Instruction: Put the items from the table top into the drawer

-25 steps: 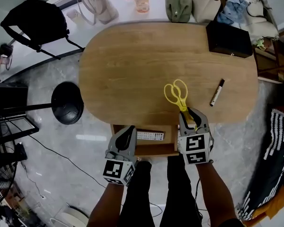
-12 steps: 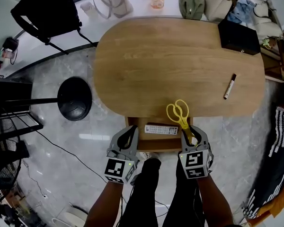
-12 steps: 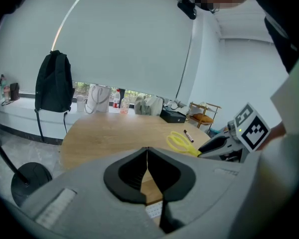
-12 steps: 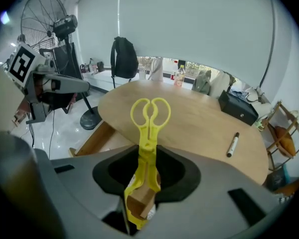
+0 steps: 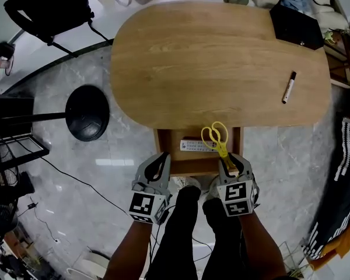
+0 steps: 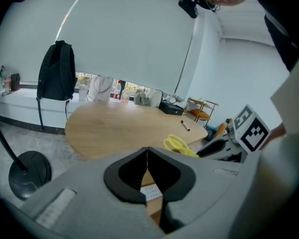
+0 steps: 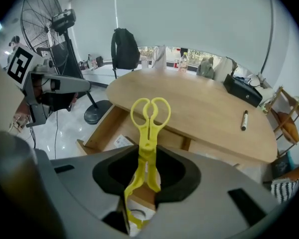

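My right gripper is shut on the yellow scissors, which stick out with their handle loops forward, over the open wooden drawer under the table's near edge. A white remote lies in the drawer. My left gripper is shut and empty, just left of the drawer's front. A black marker lies on the oval wooden table at the right.
A black box sits on the table's far right corner. Bags and bottles line the sill beyond. A round black stand base is on the floor to the left, and a backpack hangs on a chair. The person's legs stand below the drawer.
Both grippers have drawn back from the table toward the person. The scissors went off the table top with my right gripper and now hang over the open drawer.
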